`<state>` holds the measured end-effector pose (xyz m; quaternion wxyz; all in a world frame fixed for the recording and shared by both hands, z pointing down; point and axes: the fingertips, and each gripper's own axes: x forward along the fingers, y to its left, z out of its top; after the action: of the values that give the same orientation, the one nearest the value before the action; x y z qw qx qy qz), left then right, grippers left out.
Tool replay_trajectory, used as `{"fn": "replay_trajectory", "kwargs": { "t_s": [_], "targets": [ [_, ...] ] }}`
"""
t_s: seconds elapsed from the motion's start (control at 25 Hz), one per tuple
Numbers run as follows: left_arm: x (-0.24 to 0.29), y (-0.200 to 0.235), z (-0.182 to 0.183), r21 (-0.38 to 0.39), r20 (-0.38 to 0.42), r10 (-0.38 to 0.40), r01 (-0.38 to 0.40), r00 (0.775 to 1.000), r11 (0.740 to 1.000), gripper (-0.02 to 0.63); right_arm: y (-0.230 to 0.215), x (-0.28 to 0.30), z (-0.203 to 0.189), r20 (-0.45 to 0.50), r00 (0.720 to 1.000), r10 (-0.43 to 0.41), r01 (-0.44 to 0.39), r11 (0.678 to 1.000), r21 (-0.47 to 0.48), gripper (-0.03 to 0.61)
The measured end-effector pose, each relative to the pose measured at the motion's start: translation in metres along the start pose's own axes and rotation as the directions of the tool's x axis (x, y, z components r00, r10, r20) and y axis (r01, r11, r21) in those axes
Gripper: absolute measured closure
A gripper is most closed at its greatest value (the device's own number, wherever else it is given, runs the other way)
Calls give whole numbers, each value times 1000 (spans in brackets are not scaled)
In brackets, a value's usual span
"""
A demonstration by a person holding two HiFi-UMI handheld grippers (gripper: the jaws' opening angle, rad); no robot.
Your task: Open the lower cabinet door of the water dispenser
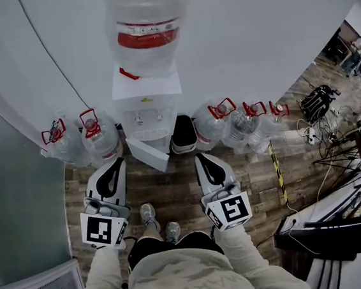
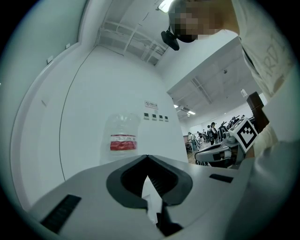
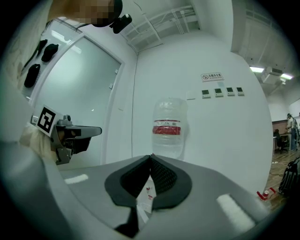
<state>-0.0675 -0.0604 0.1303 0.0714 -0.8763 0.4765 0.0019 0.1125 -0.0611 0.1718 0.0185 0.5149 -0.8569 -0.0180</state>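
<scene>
- water dispenser (image 3: 146,194): mostly covered by the right tongs (image 3: 151,156) in the right gripper view, only a sliver gets seen
- big bottle (image 1: 146,29): clipped by the head view's upper edge
- wall sign (image 3: 212,76): print too small to be read

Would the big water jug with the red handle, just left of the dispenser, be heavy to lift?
Probably heavy if full: the water jug is bulky beside the water dispenser, though its fill level isn't clear. Its smooth wall looks slippery, so the red handle seems the better hold. Broad and squat, it likely won't tip.
</scene>
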Motion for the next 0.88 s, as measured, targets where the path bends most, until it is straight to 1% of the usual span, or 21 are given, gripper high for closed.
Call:
{"fn": "replay_trajectory", "kwargs": {
  "t_s": [0.24,0.88],
  "targets": [
    [-3,-5,10,4,13,5,-5,1000,1000,612,1,-8,9,7,1000,-3,3,1000,-13,569],
    [-4,-23,19,1,9,18,-18,1000,1000,612,-6,-21,25,41,999,3,-2,1000,-13,569]
  ]
}}
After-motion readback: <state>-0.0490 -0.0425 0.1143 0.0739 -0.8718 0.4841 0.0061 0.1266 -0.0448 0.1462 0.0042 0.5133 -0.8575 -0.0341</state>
